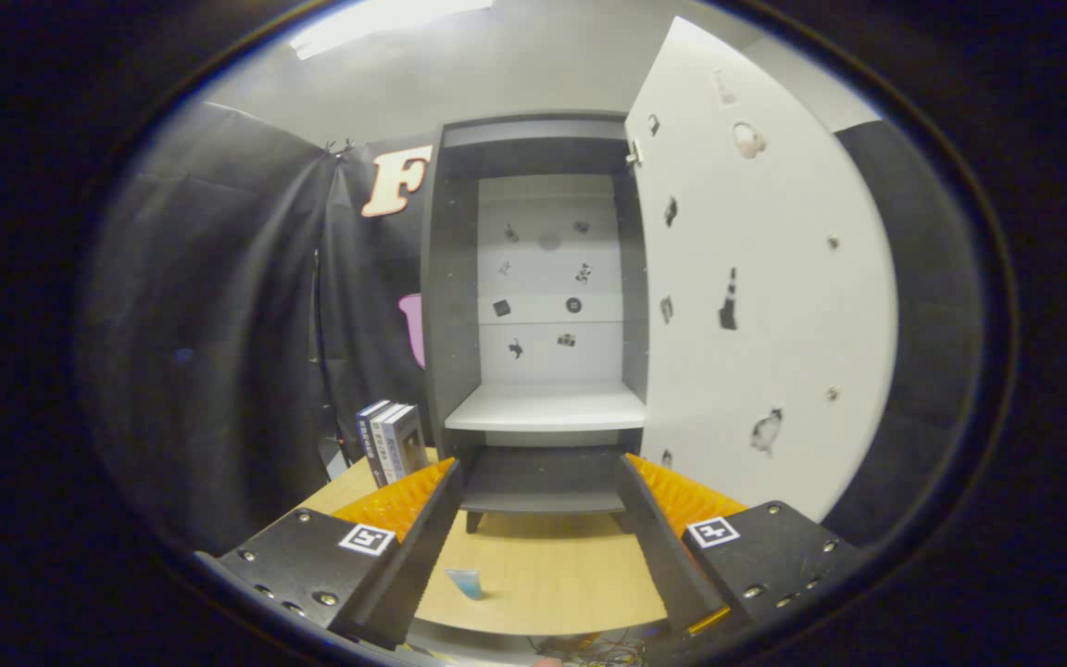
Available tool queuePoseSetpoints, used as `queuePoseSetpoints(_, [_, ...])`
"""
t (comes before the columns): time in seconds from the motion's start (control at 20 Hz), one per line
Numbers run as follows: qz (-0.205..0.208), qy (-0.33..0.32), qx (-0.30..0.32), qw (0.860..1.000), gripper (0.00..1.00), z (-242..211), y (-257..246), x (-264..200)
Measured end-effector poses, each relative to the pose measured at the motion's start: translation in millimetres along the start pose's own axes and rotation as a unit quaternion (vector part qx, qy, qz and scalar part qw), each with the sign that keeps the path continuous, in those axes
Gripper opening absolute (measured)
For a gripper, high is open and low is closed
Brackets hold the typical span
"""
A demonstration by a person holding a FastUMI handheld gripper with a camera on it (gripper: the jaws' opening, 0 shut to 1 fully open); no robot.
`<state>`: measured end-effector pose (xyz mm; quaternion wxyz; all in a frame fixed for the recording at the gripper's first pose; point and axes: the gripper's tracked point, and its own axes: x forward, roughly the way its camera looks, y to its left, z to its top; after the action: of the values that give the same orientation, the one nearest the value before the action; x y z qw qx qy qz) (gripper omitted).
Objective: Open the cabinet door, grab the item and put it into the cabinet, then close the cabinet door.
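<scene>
Wide-spread fingers of the gripper (pixel 541 519) hold nothing; a small item (pixel 466 584) lies between them on the table (pixel 552 574). Cabinet (pixel 543 306) stands at twelve o'clock; its door (pixel 756 278) hangs open at two.

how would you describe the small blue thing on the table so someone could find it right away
Start at the tall dark cabinet with its white door swung open, standing on the light wooden table. On the tabletop before it, between the open gripper fingers, lies a small pale blue flat item. Unlike the upright books left of the cabinet, it lies alone.
</scene>
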<state>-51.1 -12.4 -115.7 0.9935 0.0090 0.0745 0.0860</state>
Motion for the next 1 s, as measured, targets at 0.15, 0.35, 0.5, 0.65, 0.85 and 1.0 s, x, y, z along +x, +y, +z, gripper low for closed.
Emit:
queuePoseSetpoints(0.15, [0.022, 0.044, 0.003, 0.999, 0.99, -44.5, 27.2, 37.7])
queuePoseSetpoints(0.35, [0.041, 0.095, 0.01, 0.995, 0.99, -103.0, 51.1, 78.8])
queuePoseSetpoints(0.5, [0.047, 0.136, 0.014, 0.989, 0.99, -148.7, 60.8, 98.5])
queuePoseSetpoints(0.65, [0.054, 0.169, 0.014, 0.984, 0.99, -185.7, 69.2, 112.9])
queuePoseSetpoints(0.85, [0.053, 0.209, 0.017, 0.976, 0.99, -231.0, 75.9, 126.6])
queuePoseSetpoints(1.0, [0.056, 0.238, 0.024, 0.969, 0.99, -265.0, 79.3, 130.5])
